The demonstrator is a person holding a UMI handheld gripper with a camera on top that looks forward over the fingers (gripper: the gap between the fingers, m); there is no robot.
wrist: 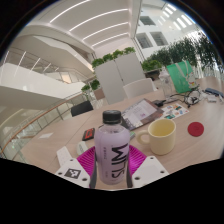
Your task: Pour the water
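A pale purple water bottle (pixel 112 148) with a dark cap and a white-lettered label stands upright between my fingers. My gripper (pixel 112 170) is shut on the bottle, its magenta pads (pixel 90 160) pressing against both sides. A cream mug (pixel 161 135) sits on the wooden table (pixel 60 140) just ahead and to the right of the bottle, handle toward the bottle. The mug's inside is not visible.
A red coaster (pixel 196 128) lies right of the mug. Beyond it are a tablet or book (pixel 140 112), a green chair (pixel 180 75) and clutter at the far right. A white planter box with green plants (pixel 120 72) stands behind the table.
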